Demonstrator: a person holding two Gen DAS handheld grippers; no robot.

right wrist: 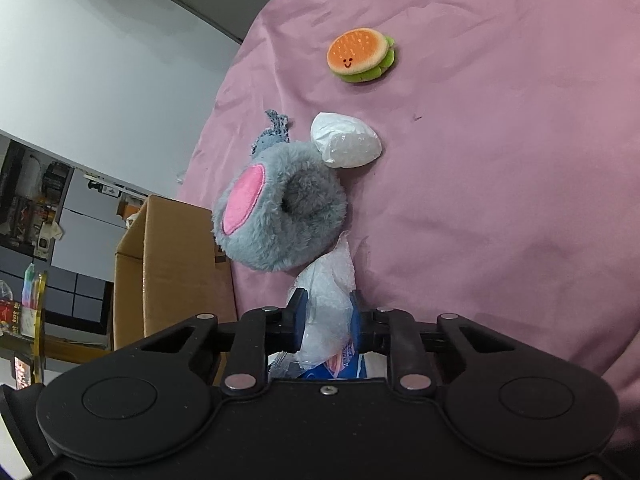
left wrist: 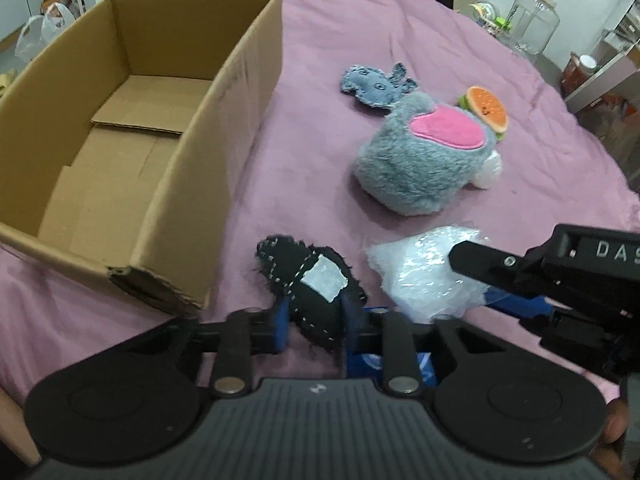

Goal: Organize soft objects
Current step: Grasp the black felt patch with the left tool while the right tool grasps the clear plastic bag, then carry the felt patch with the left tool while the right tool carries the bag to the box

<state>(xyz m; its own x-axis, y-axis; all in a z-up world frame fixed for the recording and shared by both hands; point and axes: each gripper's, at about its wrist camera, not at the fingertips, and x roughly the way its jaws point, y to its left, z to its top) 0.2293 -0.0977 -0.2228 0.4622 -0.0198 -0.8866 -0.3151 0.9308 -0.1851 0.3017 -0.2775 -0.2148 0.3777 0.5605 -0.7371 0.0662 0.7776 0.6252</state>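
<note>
My left gripper (left wrist: 314, 312) is shut on a black stitched fabric toy (left wrist: 310, 276) with a white patch, held just right of the open cardboard box (left wrist: 248, 80). My right gripper (right wrist: 328, 320) is shut on a clear bubble-wrap bundle (right wrist: 326, 308); it also shows in the left wrist view (left wrist: 420, 276), with the right gripper (left wrist: 472, 268) reaching in from the right. A grey plush with a pink patch (left wrist: 424, 156) (right wrist: 280, 212) lies on the pink cloth. Beside it lie a blue denim toy (left wrist: 374, 86) (right wrist: 270, 132), a small burger plush (left wrist: 486, 106) (right wrist: 360, 54) and a white bubble-wrap ball (right wrist: 346, 144) (left wrist: 490, 170).
The box is empty inside and stands at the left on the pink-covered table (left wrist: 320, 32) (right wrist: 500, 160). Glass jars (left wrist: 534, 20) and shelves stand beyond the table's right edge. A wall and shelving lie past the table in the right wrist view.
</note>
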